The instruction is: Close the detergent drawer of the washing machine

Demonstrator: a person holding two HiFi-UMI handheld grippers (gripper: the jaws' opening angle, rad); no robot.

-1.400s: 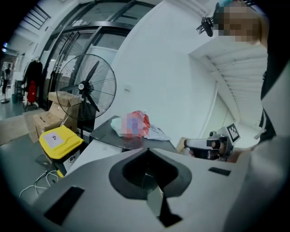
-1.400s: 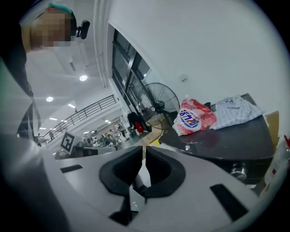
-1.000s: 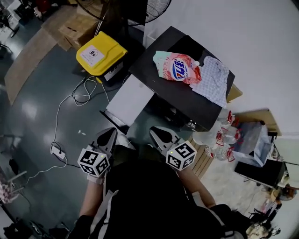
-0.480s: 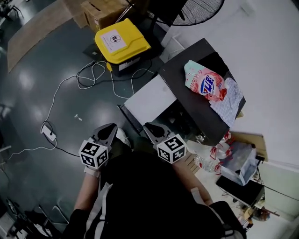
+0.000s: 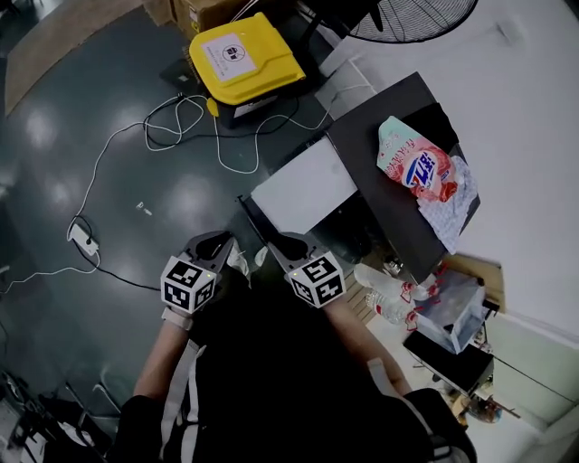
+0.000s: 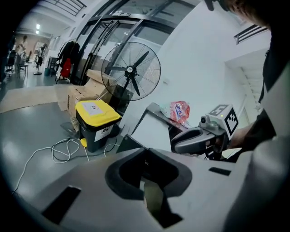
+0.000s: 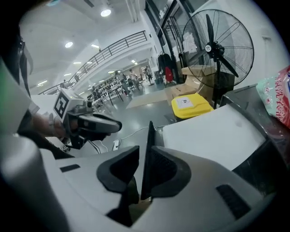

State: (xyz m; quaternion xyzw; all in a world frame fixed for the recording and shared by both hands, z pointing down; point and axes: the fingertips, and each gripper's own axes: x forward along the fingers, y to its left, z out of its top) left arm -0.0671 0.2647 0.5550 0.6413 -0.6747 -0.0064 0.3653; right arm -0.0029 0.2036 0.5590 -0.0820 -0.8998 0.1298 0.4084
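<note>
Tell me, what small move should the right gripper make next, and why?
Probably nudge the right gripper forward to push the dark panel in towards the washing machine. Its jaws have just been opening, the panel's edge stands between them, and the panel juts out from the machine's white front.

Fan: cut by the head view's top edge; I see only its lower cage.
Cardboard boxes: cropped at the same edge.
White-topped unit: front hidden beneath its top.
Dark panel: edge-on at frame centre; I cannot read its face.
Detergent bag: cut by the right edge.
Detergent drawer: I cannot pick it out in any view.
</note>
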